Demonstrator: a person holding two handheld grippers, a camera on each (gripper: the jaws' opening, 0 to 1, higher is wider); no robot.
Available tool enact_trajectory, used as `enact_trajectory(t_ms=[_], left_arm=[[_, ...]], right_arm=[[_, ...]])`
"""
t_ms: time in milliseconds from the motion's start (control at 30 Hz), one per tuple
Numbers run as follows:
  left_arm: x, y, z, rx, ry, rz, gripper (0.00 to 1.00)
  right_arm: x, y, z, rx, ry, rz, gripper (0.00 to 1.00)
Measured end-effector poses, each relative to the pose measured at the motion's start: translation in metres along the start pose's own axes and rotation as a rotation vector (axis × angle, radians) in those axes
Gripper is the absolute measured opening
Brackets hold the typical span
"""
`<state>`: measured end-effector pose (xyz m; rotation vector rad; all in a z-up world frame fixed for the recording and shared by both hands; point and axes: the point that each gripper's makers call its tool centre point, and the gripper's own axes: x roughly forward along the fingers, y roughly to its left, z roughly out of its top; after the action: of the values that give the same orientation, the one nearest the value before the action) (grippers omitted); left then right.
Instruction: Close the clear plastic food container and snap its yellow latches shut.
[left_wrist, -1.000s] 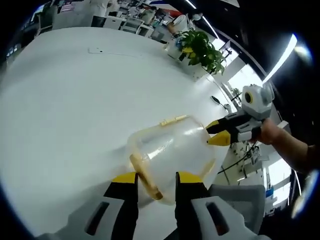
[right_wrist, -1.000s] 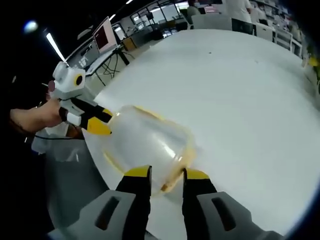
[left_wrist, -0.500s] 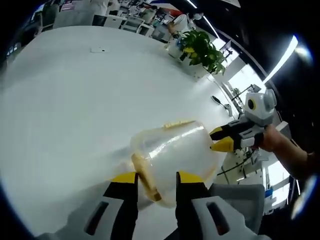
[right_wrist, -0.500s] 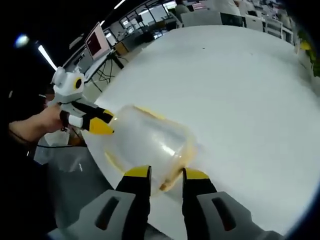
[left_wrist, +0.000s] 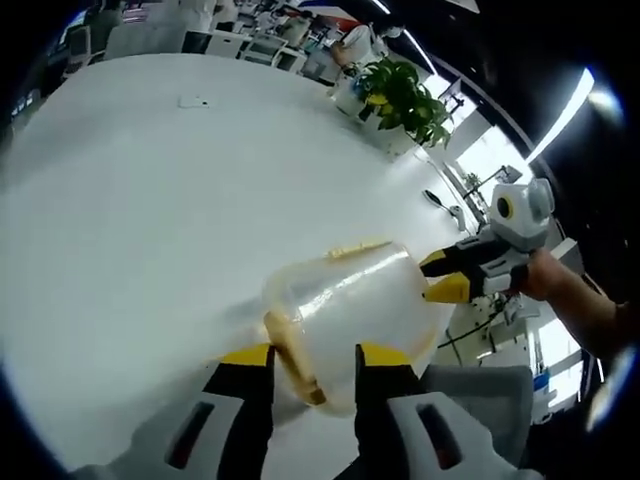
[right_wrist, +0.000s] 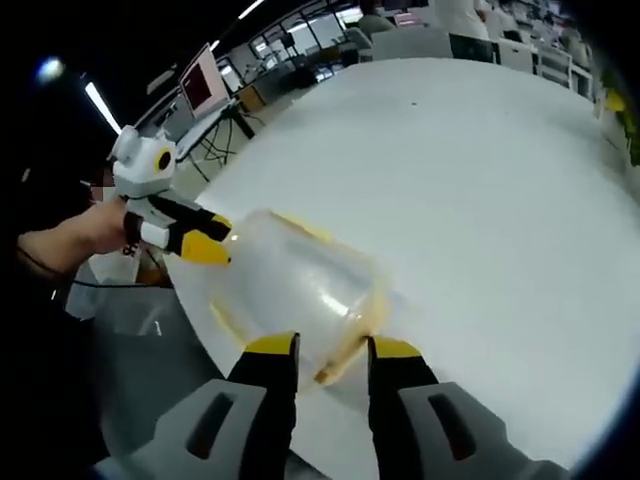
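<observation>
Clear container (left_wrist: 350, 310) between left tongs (left_wrist: 312, 362) and right tongs (right_wrist: 333, 352).

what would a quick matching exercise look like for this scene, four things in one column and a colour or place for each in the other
Things:
1. food container
2. latch
3. potted plant
4. table

Descriptions:
A. white, round-edged, under everything
B. clear plastic, between the two grippers
C. green leaves, at the table's far edge
D. yellow, at the container's rim by the left gripper

Pairs: 1-B, 2-D, 3-C, 4-A
</observation>
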<state>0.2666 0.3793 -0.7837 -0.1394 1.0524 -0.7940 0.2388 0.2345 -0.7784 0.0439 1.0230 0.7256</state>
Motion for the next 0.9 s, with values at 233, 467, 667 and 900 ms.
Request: enact_trajectory(t_ms=[233, 467, 667, 900], left_arm=[[-0.005, 0.006, 0.011, 0.242, -0.003, 0.142, 0.4], [-0.006, -0.005, 0.021, 0.519, -0.029, 0.199, 0.39], [-0.006, -0.038, 0.031, 0.662, -0.091, 0.123, 0.34], [0.004, -0.053, 0.029, 0.729, -0.062, 0.067, 0.32]], right_arm=[[-0.001, 0.001, 0.007, -0.229, 0.054, -0.069, 0.28], [0.0, -0.001, 0.013, -0.386, 0.041, -0.11, 0.34], [0.004, 0.017, 0.018, -0.541, 0.003, -0.063, 0.39], [0.013, 0.042, 0.037, -0.552, -0.078, 0.021, 0.37]])
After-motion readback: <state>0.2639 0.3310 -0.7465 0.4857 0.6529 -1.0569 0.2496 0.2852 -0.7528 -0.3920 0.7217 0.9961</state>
